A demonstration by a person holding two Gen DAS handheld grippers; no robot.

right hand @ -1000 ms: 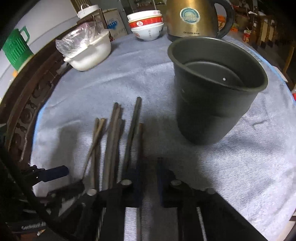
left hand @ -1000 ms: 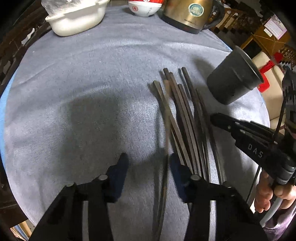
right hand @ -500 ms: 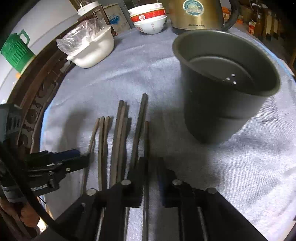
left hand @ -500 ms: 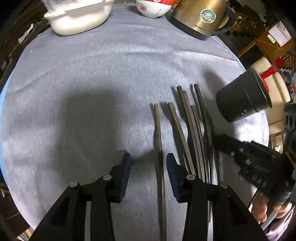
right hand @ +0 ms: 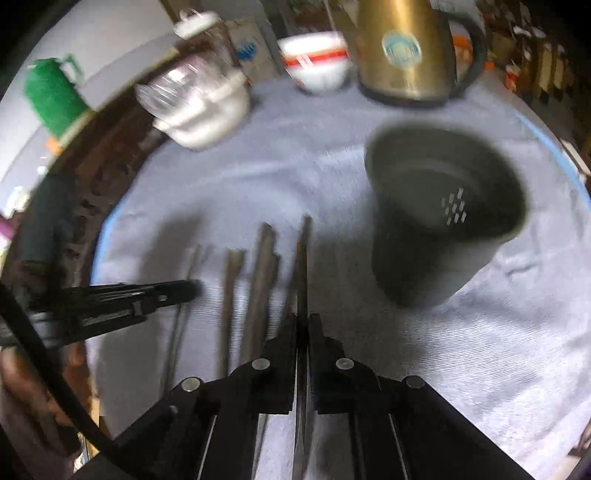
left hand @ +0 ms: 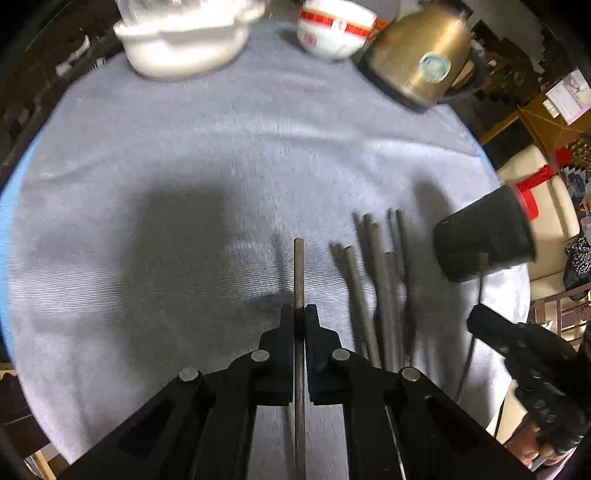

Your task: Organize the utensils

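Observation:
Several dark chopsticks [left hand: 382, 280] lie side by side on the grey tablecloth [left hand: 184, 184]; they also show in the right wrist view [right hand: 258, 280]. My left gripper [left hand: 300, 314] is shut on one chopstick [left hand: 298, 273], which points forward, apart from the pile. My right gripper [right hand: 303, 321] is shut on another chopstick [right hand: 303, 258] at the right side of the pile. A dark utensil cup [right hand: 443, 221] stands upright just right of the pile; it also shows in the left wrist view [left hand: 484, 240].
A gold kettle [left hand: 417, 62], a red-and-white bowl [left hand: 332, 33] and a white dish with plastic wrap [left hand: 184, 40] stand at the table's far edge. A green jug [right hand: 51, 96] stands off the table at the left. The right gripper appears in the left view [left hand: 491, 328].
My left gripper has closed on one chopstick and drawn it left, away from the pile. My right gripper has closed tight on its chopstick. Both views have moved back and are blurred.

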